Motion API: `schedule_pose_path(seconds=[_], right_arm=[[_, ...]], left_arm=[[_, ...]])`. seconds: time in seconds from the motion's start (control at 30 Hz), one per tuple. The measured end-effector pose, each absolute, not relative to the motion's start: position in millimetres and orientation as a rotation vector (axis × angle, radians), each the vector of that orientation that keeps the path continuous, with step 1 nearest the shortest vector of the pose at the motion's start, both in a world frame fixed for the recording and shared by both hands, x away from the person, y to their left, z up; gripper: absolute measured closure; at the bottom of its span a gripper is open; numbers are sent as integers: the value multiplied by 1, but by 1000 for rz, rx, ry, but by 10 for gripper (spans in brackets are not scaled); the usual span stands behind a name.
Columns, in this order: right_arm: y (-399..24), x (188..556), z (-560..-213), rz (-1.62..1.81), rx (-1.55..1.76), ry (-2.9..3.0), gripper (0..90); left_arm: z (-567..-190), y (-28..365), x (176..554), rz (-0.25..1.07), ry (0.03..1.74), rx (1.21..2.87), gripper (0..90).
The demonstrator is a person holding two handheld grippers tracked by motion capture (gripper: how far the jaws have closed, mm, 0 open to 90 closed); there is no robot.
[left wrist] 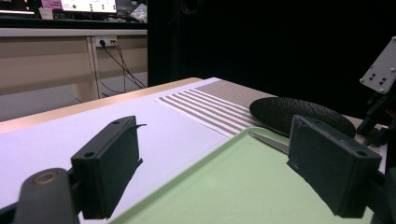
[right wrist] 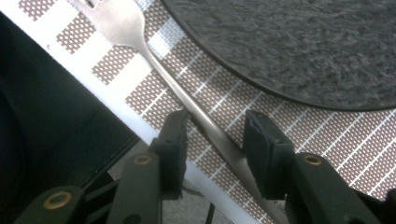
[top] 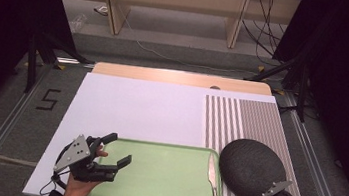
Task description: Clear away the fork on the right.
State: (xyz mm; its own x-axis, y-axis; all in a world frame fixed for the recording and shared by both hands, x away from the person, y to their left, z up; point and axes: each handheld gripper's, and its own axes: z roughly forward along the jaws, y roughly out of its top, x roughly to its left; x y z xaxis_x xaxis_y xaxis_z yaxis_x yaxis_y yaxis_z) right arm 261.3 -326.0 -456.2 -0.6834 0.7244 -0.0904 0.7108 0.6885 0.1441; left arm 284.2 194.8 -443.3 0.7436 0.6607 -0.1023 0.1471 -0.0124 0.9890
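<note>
Fork (right wrist: 154, 60): lies on the striped mat (top: 240, 118), near right, just beside the dark plate (top: 252, 169).
Right tool (right wrist: 215, 135): jaws apart, straddling the fork's handle.
Left tool (top: 118, 149): jaws wide apart over the green tray (top: 161, 187).
Knife (top: 213, 176): at the tray's right edge.

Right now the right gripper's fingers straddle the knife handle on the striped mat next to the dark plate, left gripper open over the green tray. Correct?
One thing is off: it is a fork, not a knife. The right gripper view shows its tines and its handle running between the right gripper fingers, on the striped mat beside the dark plate. The knife lies on the green tray. The left gripper is open there.
</note>
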Motion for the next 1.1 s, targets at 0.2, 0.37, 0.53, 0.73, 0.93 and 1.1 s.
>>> schedule_pose_path(seconds=[0.2,0.37,0.53,0.73,0.93,1.1], right_arm=[[-321,263,-456,117,1126,2792,685],[-314,263,-456,58,1039,2825,737],[-307,261,-456,0,945,2847,784],[-302,258,-456,-42,812,2878,817],[-299,256,-456,-82,693,2895,836],[-300,256,-455,-72,675,2905,838]], left_arm=[[-443,195,284,460,674,1561,162],[-443,195,284,462,674,1562,163],[-443,195,284,462,674,1564,162],[-443,194,284,463,673,1566,163],[-443,195,284,464,673,1565,163],[-443,195,284,465,675,1565,163]])
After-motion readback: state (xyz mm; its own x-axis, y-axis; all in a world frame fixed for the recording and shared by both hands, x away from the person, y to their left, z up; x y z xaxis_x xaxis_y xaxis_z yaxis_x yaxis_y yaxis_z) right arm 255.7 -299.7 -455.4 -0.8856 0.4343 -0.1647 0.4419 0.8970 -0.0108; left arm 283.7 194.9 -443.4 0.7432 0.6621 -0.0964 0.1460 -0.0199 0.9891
